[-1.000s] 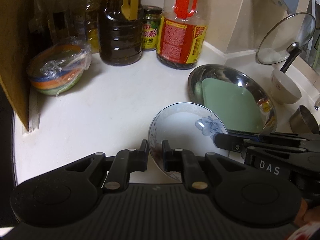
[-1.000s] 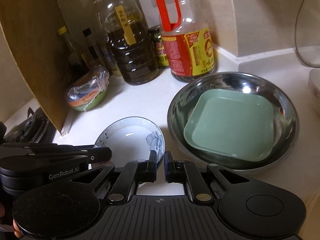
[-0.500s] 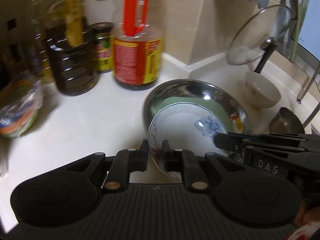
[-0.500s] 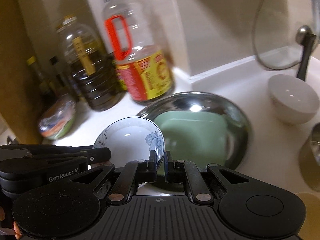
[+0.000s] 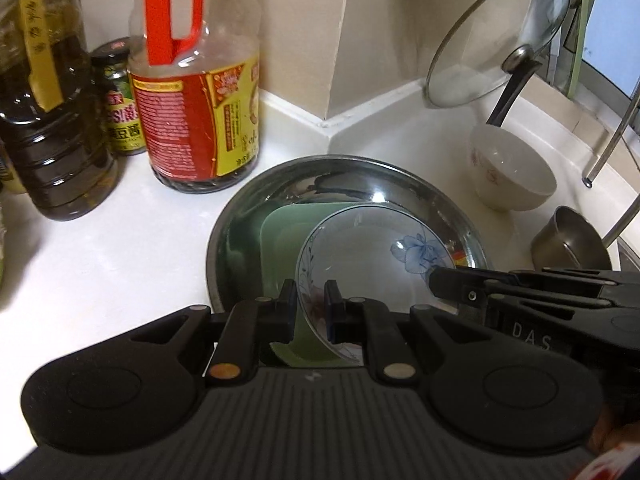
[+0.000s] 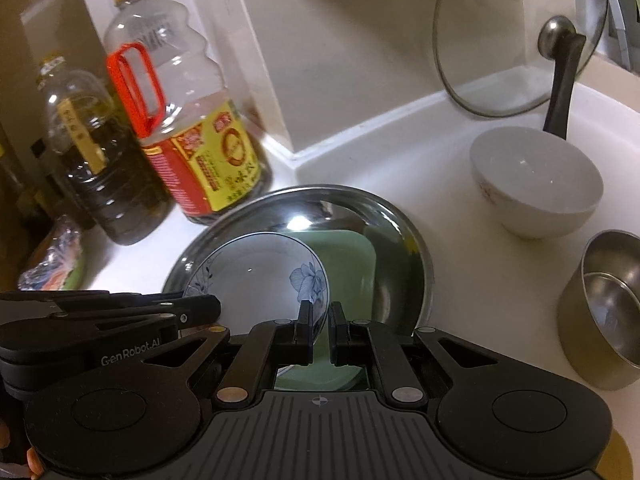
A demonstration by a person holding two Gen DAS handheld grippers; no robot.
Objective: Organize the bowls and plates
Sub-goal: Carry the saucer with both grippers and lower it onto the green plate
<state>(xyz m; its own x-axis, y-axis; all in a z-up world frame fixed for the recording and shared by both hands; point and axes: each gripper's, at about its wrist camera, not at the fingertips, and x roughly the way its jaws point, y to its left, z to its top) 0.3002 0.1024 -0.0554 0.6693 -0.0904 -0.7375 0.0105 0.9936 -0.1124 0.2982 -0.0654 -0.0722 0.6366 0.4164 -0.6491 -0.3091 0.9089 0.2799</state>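
Note:
Both grippers carry a white plate with blue flowers (image 5: 372,264) (image 6: 256,280) by opposite rims. My left gripper (image 5: 311,300) is shut on its near-left rim. My right gripper (image 6: 320,320) is shut on its right rim. In the left wrist view the right gripper (image 5: 440,280) enters from the right. The flowered plate hangs above a green square plate (image 5: 284,236) (image 6: 352,256) lying in a round steel pan (image 5: 256,216) (image 6: 408,248). A white bowl (image 5: 512,176) (image 6: 536,180) and a small steel bowl (image 5: 568,240) (image 6: 604,304) stand to the right.
A red-handled bottle (image 5: 192,104) (image 6: 188,136), a dark oil bottle (image 5: 44,120) (image 6: 100,164) and a jar (image 5: 120,96) crowd the back left. A glass lid (image 5: 496,36) (image 6: 520,36) leans on the back wall. Wrapped colourful bowls (image 6: 56,264) sit far left.
Both grippers have carried the flowered plate to the right, from bare counter to over the steel pan and green plate. Both grips stay unchanged.

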